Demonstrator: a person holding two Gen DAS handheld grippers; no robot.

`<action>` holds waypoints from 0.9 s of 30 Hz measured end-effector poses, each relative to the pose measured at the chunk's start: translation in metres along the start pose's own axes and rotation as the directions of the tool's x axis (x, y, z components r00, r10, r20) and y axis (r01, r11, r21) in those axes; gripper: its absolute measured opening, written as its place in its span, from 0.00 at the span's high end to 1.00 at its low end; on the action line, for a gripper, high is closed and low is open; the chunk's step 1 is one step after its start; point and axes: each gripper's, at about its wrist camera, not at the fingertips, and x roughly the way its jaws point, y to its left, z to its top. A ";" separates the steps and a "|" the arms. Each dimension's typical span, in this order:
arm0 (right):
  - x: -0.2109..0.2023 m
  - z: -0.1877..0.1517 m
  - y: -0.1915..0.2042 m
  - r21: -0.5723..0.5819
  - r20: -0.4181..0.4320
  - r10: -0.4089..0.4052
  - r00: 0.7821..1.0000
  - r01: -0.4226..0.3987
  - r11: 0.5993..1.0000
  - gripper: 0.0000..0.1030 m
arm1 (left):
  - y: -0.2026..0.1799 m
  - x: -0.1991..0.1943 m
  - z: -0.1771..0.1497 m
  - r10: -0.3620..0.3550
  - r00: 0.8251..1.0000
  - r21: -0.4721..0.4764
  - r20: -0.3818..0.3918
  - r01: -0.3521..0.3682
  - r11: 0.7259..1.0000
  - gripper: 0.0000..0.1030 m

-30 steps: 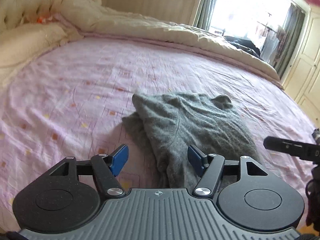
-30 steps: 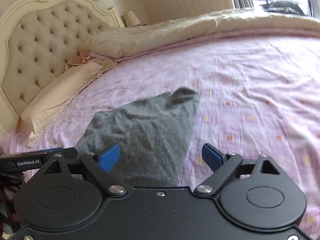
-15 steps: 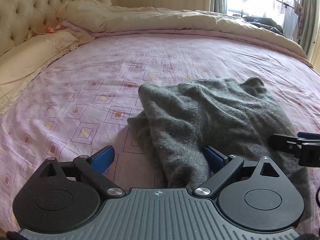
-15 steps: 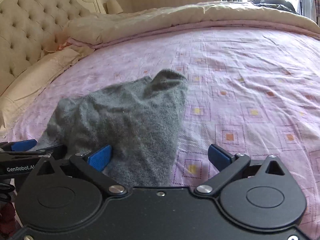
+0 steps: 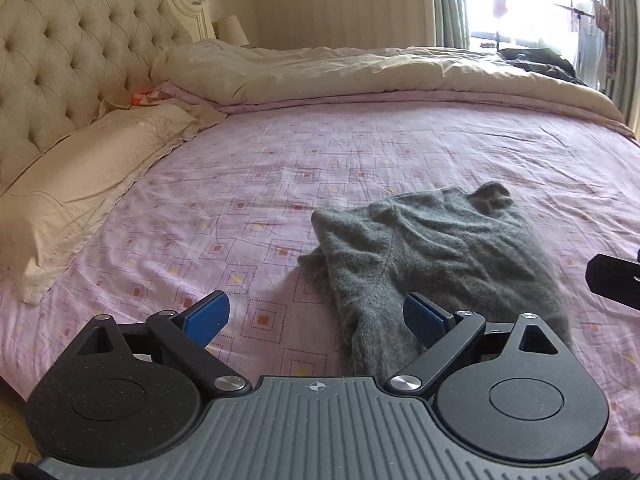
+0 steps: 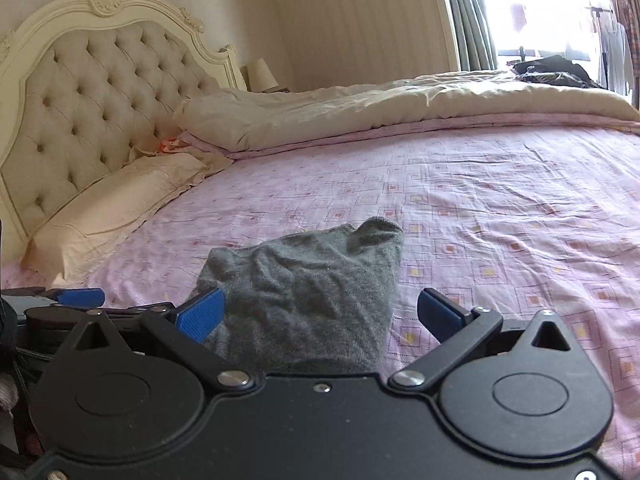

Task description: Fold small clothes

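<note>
A grey knit garment [image 5: 436, 248], already doubled over on itself, lies near the bed's near edge on a pink patterned sheet [image 5: 280, 168]. It looks soft, light and limp: it is likely to sag and slide once lifted, and its fuzzy knit should give the pads good purchase. The near hem, or the two near corners, look the best places to take hold, one gripper each.

The left gripper [image 5: 316, 314] hangs above the near edge, its jaws spread wide, holding nothing, with the garment's left border and bare sheet showing between them. The right gripper [image 6: 320, 314] is just as wide and empty, the garment's right side showing between its blue pads [image 6: 200, 314].

At the left end stand a tufted cream headboard [image 6: 88, 92] and a pale pillow [image 5: 88, 168]. A rumpled beige duvet [image 5: 360, 72] is bunched along the bed's far edge. At the far right corner dark clothing [image 6: 556, 70] sits before a bright window [image 6: 548, 8] with green curtains.
</note>
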 end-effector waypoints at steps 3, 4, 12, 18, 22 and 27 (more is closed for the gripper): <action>-0.010 -0.008 0.010 -0.006 0.004 -0.099 0.995 0.099 0.995 0.01 | -0.001 -0.007 -0.009 -0.020 1.000 -0.013 -0.007 0.020 1.000 0.08; -0.012 -0.011 0.014 -0.015 -0.008 -0.162 0.987 0.161 0.987 0.01 | -0.001 -0.010 -0.012 -0.035 0.999 -0.022 -0.012 0.035 0.999 0.08; -0.015 -0.023 0.016 -0.019 -0.094 -0.156 0.983 0.155 0.988 0.01 | -0.001 -0.011 -0.027 -0.075 0.993 -0.058 -0.086 0.070 0.996 0.08; -0.019 -0.028 0.014 0.050 -0.116 -0.115 0.986 0.122 0.991 0.01 | -0.003 -0.017 -0.034 -0.083 0.992 -0.060 -0.095 0.077 0.995 0.08; -0.018 -0.033 0.016 0.047 -0.127 -0.131 0.983 0.138 0.989 0.01 | -0.005 -0.019 -0.035 -0.081 0.992 -0.053 -0.095 0.076 0.996 0.08; -0.018 -0.036 0.018 0.043 -0.132 -0.136 0.982 0.142 0.989 0.01 | -0.006 -0.020 -0.040 -0.085 0.991 -0.052 -0.104 0.080 0.995 0.08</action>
